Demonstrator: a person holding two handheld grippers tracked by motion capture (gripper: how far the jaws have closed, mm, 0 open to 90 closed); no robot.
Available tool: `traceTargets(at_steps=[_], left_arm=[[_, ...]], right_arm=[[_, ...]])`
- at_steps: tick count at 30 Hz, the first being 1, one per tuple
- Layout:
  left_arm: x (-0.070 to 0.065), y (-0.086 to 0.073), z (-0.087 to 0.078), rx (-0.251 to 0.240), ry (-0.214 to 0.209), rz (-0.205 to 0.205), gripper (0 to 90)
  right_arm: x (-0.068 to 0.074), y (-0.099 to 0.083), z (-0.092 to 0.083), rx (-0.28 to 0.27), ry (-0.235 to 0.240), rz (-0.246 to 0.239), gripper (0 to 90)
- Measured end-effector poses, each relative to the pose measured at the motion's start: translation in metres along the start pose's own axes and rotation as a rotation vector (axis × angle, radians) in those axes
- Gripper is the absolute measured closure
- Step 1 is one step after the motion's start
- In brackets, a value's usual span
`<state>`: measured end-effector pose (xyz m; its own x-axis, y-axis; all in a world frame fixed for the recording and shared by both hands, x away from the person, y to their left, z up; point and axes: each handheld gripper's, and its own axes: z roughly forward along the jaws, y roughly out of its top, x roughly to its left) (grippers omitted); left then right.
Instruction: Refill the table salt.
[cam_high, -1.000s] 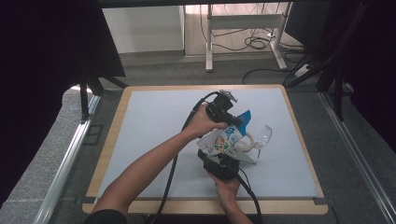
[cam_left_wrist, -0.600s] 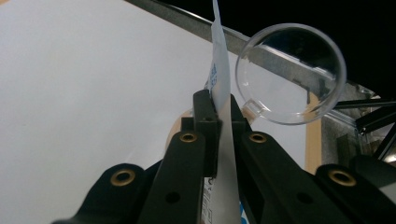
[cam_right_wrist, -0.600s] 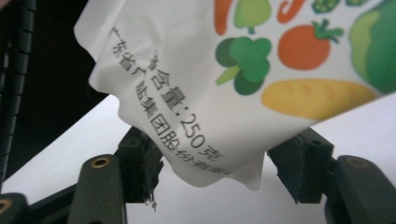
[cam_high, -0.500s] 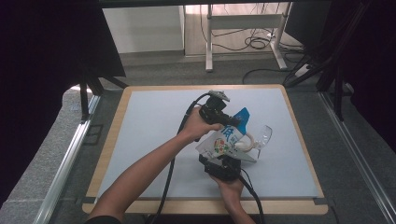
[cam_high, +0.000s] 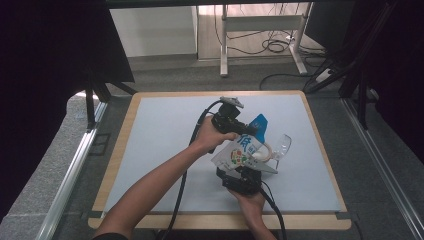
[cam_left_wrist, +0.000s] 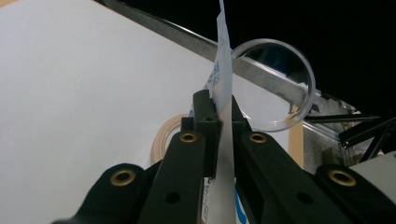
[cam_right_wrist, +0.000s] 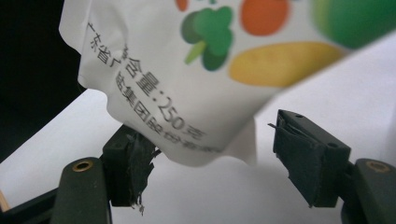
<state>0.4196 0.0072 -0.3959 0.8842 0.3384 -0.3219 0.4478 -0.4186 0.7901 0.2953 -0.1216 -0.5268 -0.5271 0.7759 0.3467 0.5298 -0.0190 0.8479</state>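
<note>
Hovering at the near edge of the table (cam_high: 150, 150), the right gripper (cam_high: 243, 177) points away from the person, up at the lower corner of a white printed bag (cam_high: 239, 152). In the right gripper view its jaws stand apart and have just been opening: the bag's corner (cam_right_wrist: 201, 102) hangs between them, brushing the left pad or just clear of it, I cannot tell which, and well clear of the right pad. Black print and pictures of vegetables show on the bag's face.

Farther out, the left gripper (cam_high: 235, 125) comes in from the left on a bare forearm and is clamped on the bag's upper edge. In the left gripper view its jaws are closed together on the thin white sheet (cam_left_wrist: 224, 93), which runs edge-on up between them. So the bag hangs off the table, held from above by the left gripper, over the middle right of the grey mat.

Just beyond the bag, low on the mat, lies a beige ring (cam_high: 264, 151), which also shows past the left jaw (cam_left_wrist: 161, 140). A clear plastic cup (cam_high: 283, 146) lies on its side just to the right of it; its round open rim (cam_left_wrist: 275, 84) faces the left gripper. A blue piece (cam_high: 260, 125) stands up behind the bag, touching or just beside it.

Past the table are a dark floor, a desk frame and loose cables.
</note>
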Motion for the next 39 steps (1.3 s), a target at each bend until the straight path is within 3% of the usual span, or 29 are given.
traceTargets(at_steps=[4,15,22,29,39], left_arm=[[0.003,-0.001,-0.002,-0.013,-0.007,-0.016,89.5],[0.004,-0.005,-0.004,-0.042,0.004,-0.031,89.5],[0.006,-0.008,-0.004,-0.044,0.009,-0.036,89.5],[0.008,-0.011,-0.007,-0.053,0.012,-0.043,89.5],[0.009,-0.014,-0.009,-0.060,0.013,-0.042,89.6]], right_arm=[[-0.002,-0.001,-0.002,0.006,-0.004,0.010,29.5],[-0.004,-0.004,-0.018,0.019,-0.018,-0.018,28.2],[-0.015,-0.004,-0.033,-0.017,-0.048,-0.006,28.7],[-0.028,-0.007,-0.047,-0.024,-0.090,-0.017,28.8],[-0.039,-0.010,-0.059,-0.031,-0.113,-0.019,28.9]])
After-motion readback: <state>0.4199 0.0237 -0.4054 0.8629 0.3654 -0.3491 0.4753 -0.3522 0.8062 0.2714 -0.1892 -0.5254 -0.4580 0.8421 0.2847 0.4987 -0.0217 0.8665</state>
